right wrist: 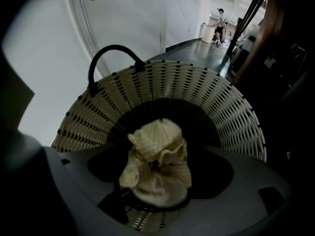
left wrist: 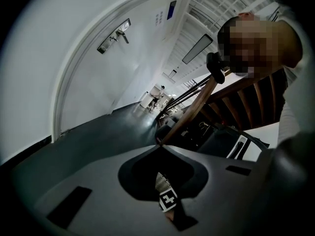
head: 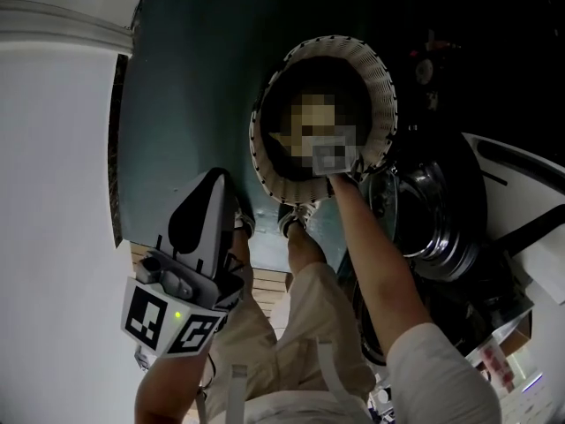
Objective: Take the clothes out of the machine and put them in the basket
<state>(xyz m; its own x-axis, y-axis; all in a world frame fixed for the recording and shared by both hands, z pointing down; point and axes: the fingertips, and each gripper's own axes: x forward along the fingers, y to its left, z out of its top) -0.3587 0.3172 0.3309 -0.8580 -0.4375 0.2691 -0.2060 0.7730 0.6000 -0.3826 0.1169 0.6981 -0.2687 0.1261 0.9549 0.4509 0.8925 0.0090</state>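
Far left, the white wall (head: 53,193) runs down the frame, dark floor (head: 194,87) beside it. The left gripper (head: 213,182) hangs low beside the person's leg, jaws brought together to a point with nothing between them, well apart from the action. Two shoes (head: 296,219) stand just below the one woven basket (head: 381,87), which sits on the floor between wall and machine (head: 441,210). One forearm (head: 375,263) reaches across the basket's near rim and passes in front of the machine's dark round door. The right gripper (right wrist: 158,154) points down into the basket, jaws standing wide, and one pale crumpled cloth (right wrist: 156,173) sits between them without the pads pressing on it (whether it rests on the bottom cannot be made out). One black handle (right wrist: 110,50) arches over the far rim.
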